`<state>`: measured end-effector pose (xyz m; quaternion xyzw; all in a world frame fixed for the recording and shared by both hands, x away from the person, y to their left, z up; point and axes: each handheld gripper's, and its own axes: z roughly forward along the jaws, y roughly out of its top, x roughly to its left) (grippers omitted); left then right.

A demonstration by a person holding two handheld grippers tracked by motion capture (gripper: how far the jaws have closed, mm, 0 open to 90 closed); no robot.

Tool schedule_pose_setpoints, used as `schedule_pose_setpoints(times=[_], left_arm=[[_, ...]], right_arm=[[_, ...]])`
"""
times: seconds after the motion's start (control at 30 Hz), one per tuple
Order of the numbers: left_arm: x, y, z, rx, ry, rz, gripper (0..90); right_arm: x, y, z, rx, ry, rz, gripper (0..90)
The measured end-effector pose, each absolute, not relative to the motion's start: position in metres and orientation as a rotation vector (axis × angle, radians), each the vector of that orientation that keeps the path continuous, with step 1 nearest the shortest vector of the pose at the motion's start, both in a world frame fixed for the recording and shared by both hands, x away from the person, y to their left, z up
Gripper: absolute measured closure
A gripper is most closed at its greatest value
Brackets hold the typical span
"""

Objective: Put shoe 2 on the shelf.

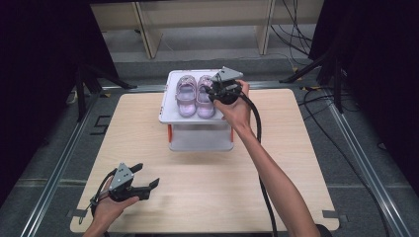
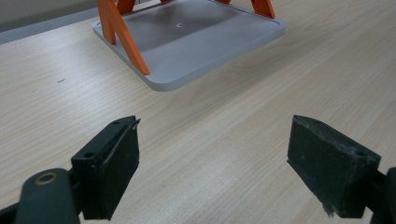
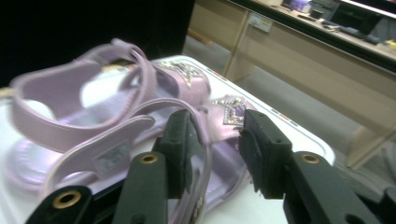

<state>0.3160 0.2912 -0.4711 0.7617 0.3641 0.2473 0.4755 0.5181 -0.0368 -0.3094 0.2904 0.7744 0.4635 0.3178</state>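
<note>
**Right fingers straddle the sandal's side strap on the raised shelf**

Nearest us in the right gripper view, our right gripper (image 3: pixel 215 154) rises from the bottom of the frame with its two black fingers (image 3: pixel 180 149) partly apart. The thin side strap of the right-hand sandal (image 3: pixel 140 135) runs up between them, close against the left pad; the right pad stands clear of it, so we judge nothing is clamped. With the pads loose, the sandal sits on the white shelf (image 3: pixel 299 140) under its own weight.

In the high view the pair of lilac sandals (image 1: pixel 195 95) lies side by side at upper centre of the frame, on the top plate of the small shelf (image 1: pixel 165 106), long axes running from the near edge toward the far edge. Our right gripper (image 1: pixel 223 90) comes in from the right of the pair, against the outer side of the right-hand sandal (image 1: pixel 205 94).

Our left gripper (image 1: pixel 146 182) rests at lower left on the wooden surface (image 1: pixel 276 163), well apart from the shelf, its fingers (image 2: pixel 112 163) spread wide and empty. The right hand is plainly the nearer one. Any next move turns on that strap: a squeeze would catch it; a draw to the right would clear it.
</note>
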Motion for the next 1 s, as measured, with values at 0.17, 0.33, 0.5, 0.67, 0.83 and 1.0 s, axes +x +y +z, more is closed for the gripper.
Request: schedule_pose_setpoints(times=[0.17,0.33,0.5,0.67,0.83,1.0], left_arm=[[0.316,0.292,-0.471,1.868,0.89,0.604,16.3],[0.316,0.291,-0.471,1.87,0.889,0.601,16.3],[0.316,0.291,-0.471,1.867,0.894,0.601,16.3],[0.317,0.291,-0.471,1.867,0.897,0.607,16.3],[0.316,0.293,-0.471,1.896,0.898,0.616,16.3],[0.316,0.292,-0.472,1.871,0.898,0.601,16.3]], right_arm=[[0.508,-0.043,-0.298,0.746,2.009,1.324,61.7],[0.495,-0.054,-0.294,0.755,2.0,1.352,60.8],[0.483,-0.066,-0.298,0.784,2.024,1.391,59.5],[0.472,-0.076,-0.303,0.77,2.021,1.426,56.9],[0.458,-0.09,-0.311,0.786,2.005,1.478,53.7],[0.443,-0.101,-0.324,0.781,1.997,1.508,51.2]])
